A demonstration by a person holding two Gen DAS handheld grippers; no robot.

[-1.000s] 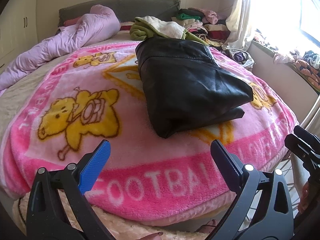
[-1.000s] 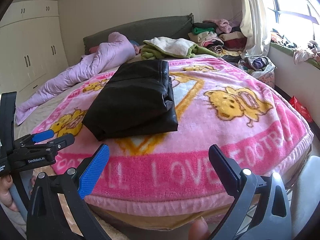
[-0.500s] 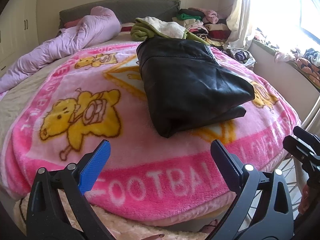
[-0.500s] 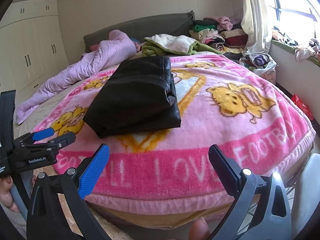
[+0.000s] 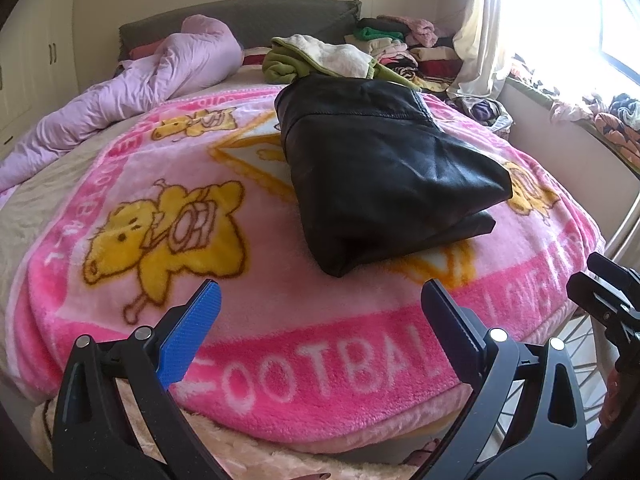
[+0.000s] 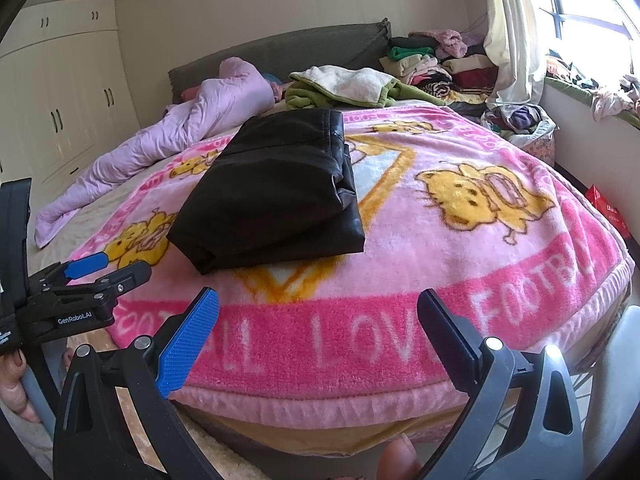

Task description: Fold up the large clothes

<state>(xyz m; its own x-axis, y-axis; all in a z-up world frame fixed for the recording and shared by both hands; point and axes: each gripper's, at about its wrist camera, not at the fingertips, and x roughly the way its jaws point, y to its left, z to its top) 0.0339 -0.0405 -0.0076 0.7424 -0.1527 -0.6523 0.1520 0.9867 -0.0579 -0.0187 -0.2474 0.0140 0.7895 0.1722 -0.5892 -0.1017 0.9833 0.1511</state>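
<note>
Already folded, one black leather-like garment (image 5: 384, 172) is lying mid-bed on the pink cartoon-bear blanket (image 5: 168, 152), long axis running toward the headboard, ahead of both grippers. Left gripper (image 5: 318, 312) and right gripper (image 6: 318, 312) are being held wide open, empty; neither is clearly nearer.

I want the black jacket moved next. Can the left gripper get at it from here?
Probably yes: the left gripper is open and empty, with only bare pink blanket between it and the folded black jacket.

The window (image 5: 592, 8) is blown out to white, and the black garment's (image 5: 384, 168) underside folds are hidden.
</note>
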